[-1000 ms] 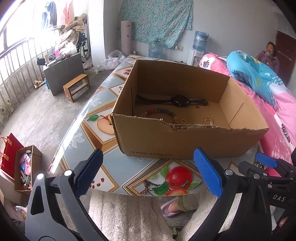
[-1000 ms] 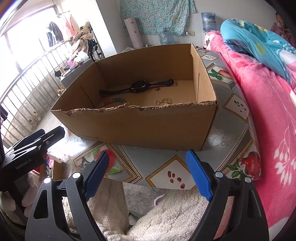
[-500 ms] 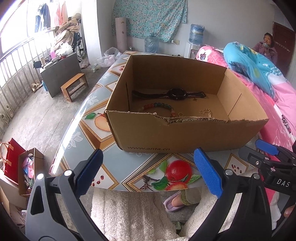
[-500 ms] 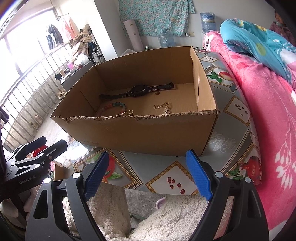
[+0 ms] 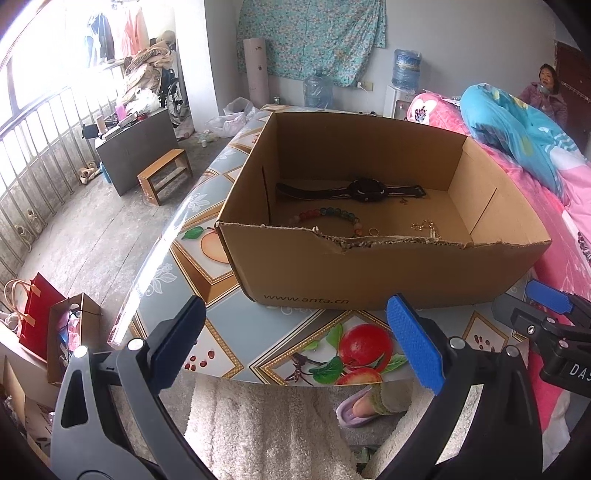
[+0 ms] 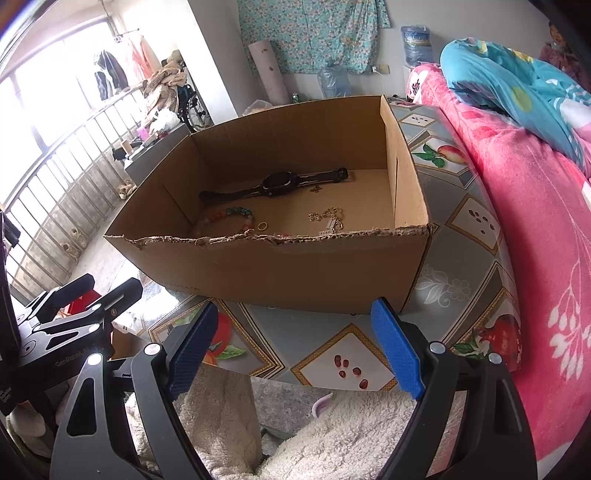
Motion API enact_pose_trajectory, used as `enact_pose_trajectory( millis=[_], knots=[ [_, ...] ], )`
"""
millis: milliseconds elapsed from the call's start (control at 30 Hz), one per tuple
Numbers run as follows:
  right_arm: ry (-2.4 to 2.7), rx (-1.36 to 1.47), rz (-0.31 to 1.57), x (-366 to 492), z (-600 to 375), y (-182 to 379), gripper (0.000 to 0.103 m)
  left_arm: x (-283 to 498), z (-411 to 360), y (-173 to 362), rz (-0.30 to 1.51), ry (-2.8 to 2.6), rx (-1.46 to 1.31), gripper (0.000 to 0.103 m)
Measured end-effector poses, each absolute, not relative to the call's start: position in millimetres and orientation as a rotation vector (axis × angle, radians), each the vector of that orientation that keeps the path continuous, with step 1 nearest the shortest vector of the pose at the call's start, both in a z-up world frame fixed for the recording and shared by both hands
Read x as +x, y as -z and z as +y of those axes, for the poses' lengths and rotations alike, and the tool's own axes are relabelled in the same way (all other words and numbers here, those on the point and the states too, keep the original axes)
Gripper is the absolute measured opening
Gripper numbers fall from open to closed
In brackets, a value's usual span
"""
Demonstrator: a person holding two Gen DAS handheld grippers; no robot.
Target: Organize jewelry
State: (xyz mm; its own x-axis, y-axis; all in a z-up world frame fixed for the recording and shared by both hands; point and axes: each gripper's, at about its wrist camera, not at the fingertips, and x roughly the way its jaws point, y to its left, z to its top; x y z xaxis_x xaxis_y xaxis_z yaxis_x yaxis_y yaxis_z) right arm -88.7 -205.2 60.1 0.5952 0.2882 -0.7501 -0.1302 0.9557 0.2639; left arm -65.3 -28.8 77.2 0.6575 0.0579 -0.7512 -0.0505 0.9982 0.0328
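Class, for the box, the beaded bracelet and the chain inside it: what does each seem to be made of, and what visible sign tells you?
Box: corrugated cardboard, matte brown; its torn front rim shows fluting.
Beaded bracelet: round glossy beads, red and green; probably glass or stone, possibly plastic.
Chain: fine gold-coloured links, apparently metal.

A home bedroom: bed (image 6: 517, 192), hanging clothes (image 5: 110, 33).
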Motion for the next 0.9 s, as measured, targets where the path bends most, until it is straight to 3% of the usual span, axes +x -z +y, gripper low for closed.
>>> enact_pose_trajectory(
  millis=[900],
  knots=[
    [-0.225,0.163,0.939,-82,-187,-63,0.083,-54,-20,-73,0.954,-0.046,-0.048,0.095]
  ],
)
